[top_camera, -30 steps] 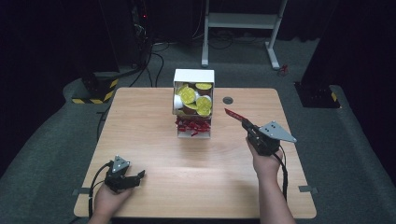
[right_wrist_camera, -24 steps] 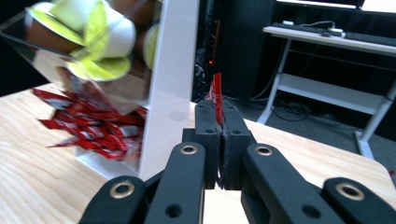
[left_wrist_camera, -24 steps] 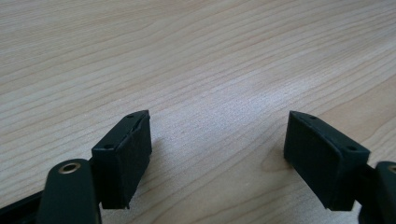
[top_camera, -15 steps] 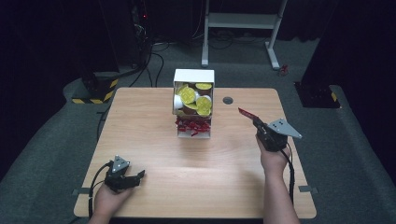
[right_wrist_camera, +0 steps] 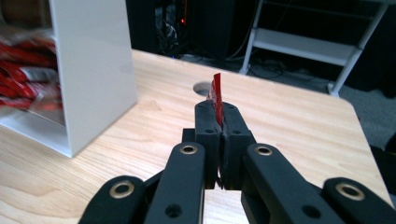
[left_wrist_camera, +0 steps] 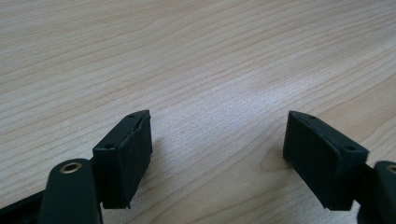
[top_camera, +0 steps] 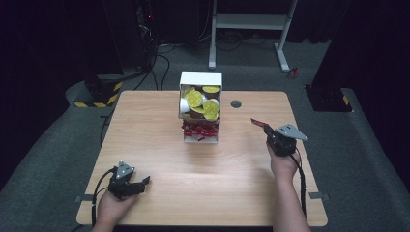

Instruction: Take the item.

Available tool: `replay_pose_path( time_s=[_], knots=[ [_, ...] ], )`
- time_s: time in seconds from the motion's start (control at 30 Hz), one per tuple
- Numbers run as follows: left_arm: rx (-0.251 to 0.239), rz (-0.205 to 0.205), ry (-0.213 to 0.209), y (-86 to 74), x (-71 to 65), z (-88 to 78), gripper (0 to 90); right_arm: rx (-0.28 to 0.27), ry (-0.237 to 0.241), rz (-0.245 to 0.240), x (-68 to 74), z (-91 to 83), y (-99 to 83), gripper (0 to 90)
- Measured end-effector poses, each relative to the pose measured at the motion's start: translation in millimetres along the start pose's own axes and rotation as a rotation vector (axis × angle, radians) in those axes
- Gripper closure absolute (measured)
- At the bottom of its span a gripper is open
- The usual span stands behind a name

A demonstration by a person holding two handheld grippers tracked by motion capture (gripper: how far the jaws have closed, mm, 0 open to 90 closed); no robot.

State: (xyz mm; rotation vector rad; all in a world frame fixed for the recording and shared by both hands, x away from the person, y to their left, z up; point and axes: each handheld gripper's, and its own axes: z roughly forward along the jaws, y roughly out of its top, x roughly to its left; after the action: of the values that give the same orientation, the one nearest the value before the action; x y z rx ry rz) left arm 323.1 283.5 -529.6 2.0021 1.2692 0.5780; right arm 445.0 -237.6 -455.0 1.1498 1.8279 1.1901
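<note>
Since the earlier frame the red packet (right_wrist_camera: 215,95), pinched in the right gripper (top_camera: 265,129), has moved right, away from the white box (top_camera: 200,79). Left gripper (left_wrist_camera: 217,149) rests spread and empty, near-left. Judged step: carrying; next, set it down and release.

White box (top_camera: 200,79) blocks table (top_camera: 145,125) centre-back; bare wood left, right, front gives passage.

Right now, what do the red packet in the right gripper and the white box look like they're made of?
The red packet, pinched in the right gripper, looks like thin glossy foil or plastic film: it stands edge-on and flat. The white box seems matte painted board or plastic, with smooth, flat walls; which one I cannot tell.
</note>
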Motion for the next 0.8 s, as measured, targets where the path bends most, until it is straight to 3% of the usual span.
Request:
replay_pose_path(
  time_s=[0.13,0.43,0.8],
  knots=[
    [-0.001,0.004,0.001,0.1,0.1,0.0,24.0,0.048,0.0,0.032,-6.2,9.5,-12.5,88.6],
    [-0.001,0.01,0.004,0.1,0.0,-0.2,24.1,0.098,-0.012,0.041,-7.0,18.7,-21.9,87.3],
    [-0.006,0.012,0.008,-0.1,-0.8,-0.2,24.5,0.224,-0.022,0.052,-6.3,32.9,-33.5,85.6]
  ],
)
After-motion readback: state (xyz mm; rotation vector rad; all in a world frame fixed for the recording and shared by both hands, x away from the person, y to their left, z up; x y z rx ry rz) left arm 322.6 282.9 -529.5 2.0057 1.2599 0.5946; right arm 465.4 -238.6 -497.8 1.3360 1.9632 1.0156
